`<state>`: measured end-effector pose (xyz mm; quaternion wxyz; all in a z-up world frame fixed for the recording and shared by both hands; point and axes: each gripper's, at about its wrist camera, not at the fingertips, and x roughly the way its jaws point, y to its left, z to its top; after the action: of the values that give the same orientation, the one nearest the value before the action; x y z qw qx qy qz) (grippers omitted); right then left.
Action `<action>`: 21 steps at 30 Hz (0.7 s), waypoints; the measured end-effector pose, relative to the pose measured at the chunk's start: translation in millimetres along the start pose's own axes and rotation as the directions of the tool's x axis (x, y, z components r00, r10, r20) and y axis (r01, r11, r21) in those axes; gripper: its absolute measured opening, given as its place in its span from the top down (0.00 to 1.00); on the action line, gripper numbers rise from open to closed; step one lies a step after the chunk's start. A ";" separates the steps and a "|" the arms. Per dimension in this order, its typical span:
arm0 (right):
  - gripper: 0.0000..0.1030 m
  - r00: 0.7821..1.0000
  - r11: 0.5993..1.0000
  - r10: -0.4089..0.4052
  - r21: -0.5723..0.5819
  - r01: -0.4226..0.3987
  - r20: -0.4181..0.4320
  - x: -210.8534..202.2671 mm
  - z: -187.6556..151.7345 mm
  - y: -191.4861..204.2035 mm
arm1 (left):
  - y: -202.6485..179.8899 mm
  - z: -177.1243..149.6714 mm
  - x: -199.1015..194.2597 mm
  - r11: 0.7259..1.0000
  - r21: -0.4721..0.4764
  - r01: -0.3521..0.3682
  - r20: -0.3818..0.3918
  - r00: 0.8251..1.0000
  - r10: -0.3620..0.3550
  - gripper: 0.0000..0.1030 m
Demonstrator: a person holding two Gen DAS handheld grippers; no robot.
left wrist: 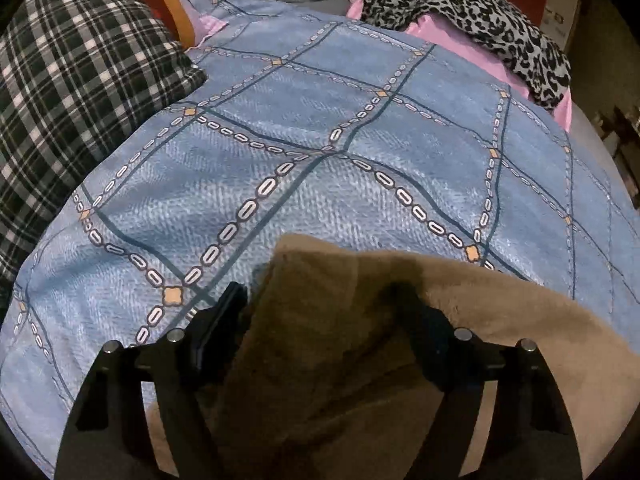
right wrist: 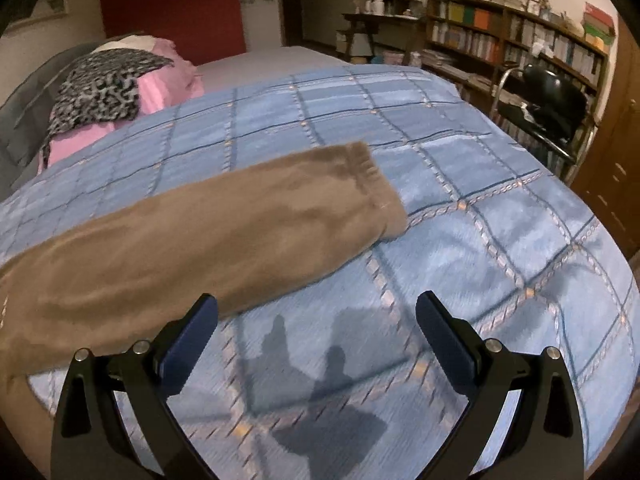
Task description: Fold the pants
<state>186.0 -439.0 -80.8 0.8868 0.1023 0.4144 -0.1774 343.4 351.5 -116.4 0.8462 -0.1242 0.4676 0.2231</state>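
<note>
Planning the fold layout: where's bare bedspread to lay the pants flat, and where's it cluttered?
Bare blue bedspread runs from the tan pants leg cuff out to the bed edge by the black chair. Another open stretch lies between the plaid fabric and the pants. Crowded: the head end, with the leopard-print cloth on pink bedding.

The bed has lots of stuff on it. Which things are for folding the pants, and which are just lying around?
For the job:
- tan pants
- left gripper
- right gripper
- blue bedspread as the work surface

Just lying about:
- leopard-print cloth
- pink fabric
- plaid fabric
- black chair
</note>
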 end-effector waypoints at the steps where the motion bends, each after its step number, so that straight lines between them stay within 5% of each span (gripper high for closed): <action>1: 0.05 1.000 1.000 -0.005 0.016 0.005 -0.004 7.9 8.4 -6.8 | -0.2 -0.3 0.3 1.000 -0.001 -0.002 0.006 1.000 0.002 0.28; 8: 0.05 0.999 0.993 -0.031 0.110 0.034 -0.035 67.1 65.8 -42.8 | -2.5 1.5 -8.3 1.000 -0.021 0.012 0.016 1.000 -0.011 0.59; 17: 0.10 0.993 0.989 0.034 0.144 -0.017 -0.117 147.7 129.1 -44.3 | -0.9 1.1 -30.1 0.998 -0.041 0.037 0.043 0.998 -0.035 0.64; 21: 0.23 0.985 0.987 0.050 0.156 -0.024 -0.163 172.3 134.5 -37.5 | 1.8 3.8 -32.6 0.997 -0.066 0.048 0.035 0.998 -0.046 0.64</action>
<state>367.2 -557.1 -129.4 0.8417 0.1926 0.4701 -0.1831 330.2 346.2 -86.7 0.8542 -0.1598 0.4428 0.2207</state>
